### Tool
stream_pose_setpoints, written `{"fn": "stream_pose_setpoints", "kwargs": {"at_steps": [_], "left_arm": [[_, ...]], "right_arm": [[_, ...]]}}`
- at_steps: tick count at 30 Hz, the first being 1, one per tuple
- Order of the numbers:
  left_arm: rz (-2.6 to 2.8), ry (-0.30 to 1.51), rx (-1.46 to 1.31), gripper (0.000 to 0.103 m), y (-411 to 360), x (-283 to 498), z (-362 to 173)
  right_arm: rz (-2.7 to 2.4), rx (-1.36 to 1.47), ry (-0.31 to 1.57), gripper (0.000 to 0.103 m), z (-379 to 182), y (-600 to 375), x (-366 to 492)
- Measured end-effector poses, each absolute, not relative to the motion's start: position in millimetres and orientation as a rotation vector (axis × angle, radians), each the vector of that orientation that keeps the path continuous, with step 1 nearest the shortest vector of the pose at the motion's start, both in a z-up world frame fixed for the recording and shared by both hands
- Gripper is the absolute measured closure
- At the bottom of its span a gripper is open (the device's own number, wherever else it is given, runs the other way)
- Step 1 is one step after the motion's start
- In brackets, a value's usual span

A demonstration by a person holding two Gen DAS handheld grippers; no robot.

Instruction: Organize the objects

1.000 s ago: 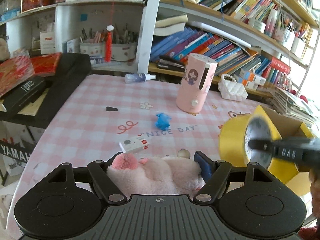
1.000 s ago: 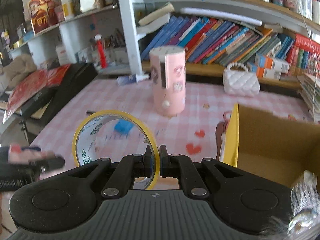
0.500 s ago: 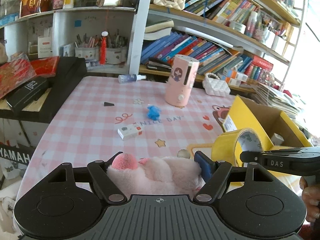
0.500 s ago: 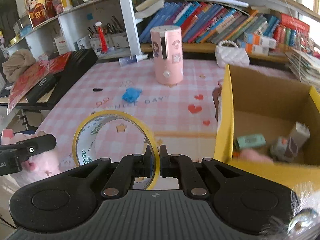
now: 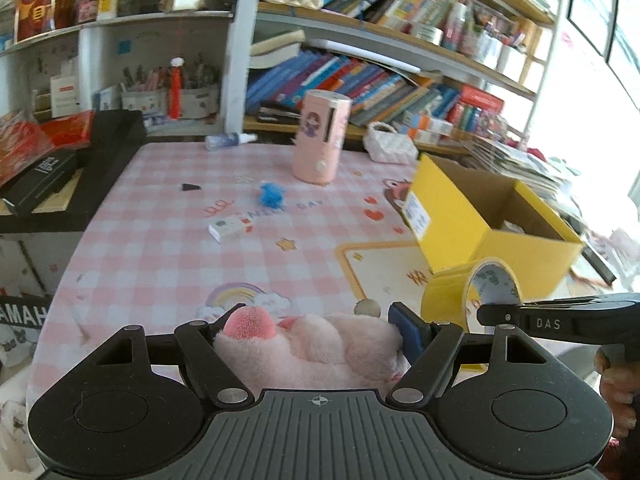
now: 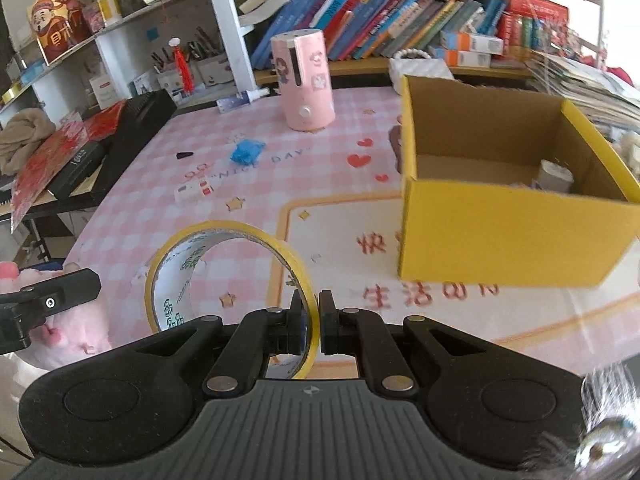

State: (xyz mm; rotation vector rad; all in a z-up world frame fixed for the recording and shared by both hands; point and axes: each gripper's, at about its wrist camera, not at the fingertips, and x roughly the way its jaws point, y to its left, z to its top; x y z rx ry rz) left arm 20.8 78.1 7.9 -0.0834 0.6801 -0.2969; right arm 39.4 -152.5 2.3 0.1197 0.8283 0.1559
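R gripper [image 6: 313,316] clamped on rim of yellow tape roll [image 6: 228,276], roll upright, opening facing 9 o'clock. Yellow box [image 6: 508,236] at 2 o'clock, open top. Pink cylinder [image 6: 305,80] at 12. Blue toy [image 6: 247,150], small white box [image 6: 195,191] at 11. L gripper [image 6: 44,308] w/ pink plush [image 6: 72,328] at 9.

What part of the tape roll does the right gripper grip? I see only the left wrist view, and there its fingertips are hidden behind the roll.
Observer: The right gripper is shut on the wall of the yellow tape roll, with one finger inside the ring and one outside.
Operator: Is the yellow box empty? I see little of its floor.
Observer: No. A white cylinder-like item stands in the far right corner of the yellow box.
Operator: Does the roll touch the plush in my gripper?
Observer: No. The pink plush in the left gripper lies left of the roll, with tablecloth showing between them.
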Motion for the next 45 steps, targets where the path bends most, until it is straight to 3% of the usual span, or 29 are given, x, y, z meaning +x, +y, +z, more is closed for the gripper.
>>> {"fn": "stream_pose_setpoints", "kwargs": {"at_steps": [18,45], "left_arm": [[-0.441,0.718,-0.031,0.027,46.1,-10.0,-2.0],[-0.706,0.706,0.077,0.027,-34.1,6.8,0.7]], "right_arm": [[0.024,0.202,0.859,0.097,-13.2,-182.5,-27.4],[-0.249,0.333,0.849,0.097,-11.8,-254.3,-71.1]]}}
